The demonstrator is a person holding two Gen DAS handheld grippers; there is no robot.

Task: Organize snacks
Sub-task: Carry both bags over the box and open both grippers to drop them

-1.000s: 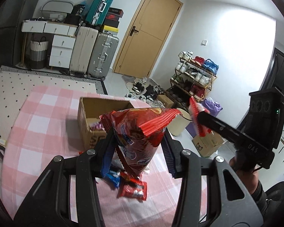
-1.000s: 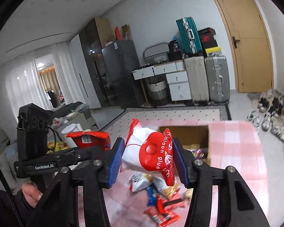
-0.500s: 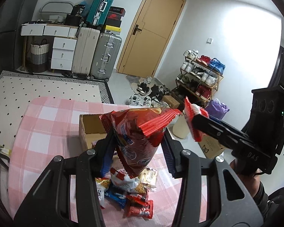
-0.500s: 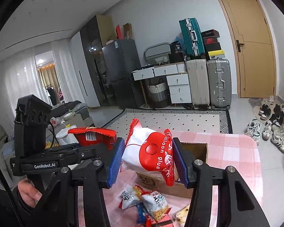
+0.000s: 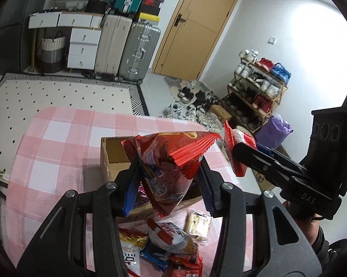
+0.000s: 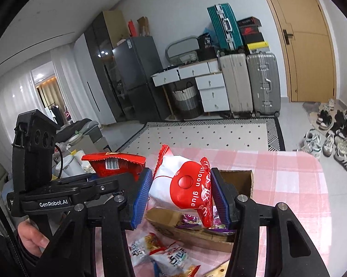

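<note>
The left claw [image 5: 168, 180] pinches a crinkled red foil snack bag [image 5: 166, 161] above the open brown cardboard box [image 5: 111, 159]. The right claw [image 6: 180, 198], at three o'clock of it, pinches a white-and-red plastic snack pouch [image 6: 185, 184] over the pink checked worktop [image 5: 58, 138].

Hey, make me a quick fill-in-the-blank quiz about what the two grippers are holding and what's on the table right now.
1. The left gripper is shut on a ____ snack bag.
2. The right gripper holds a bag colored red and ____.
3. The cardboard box sits on a tablecloth checked in white and ____.
4. In front of the box lies a pile of loose ____.

Missing words: red; white; pink; snacks
</note>
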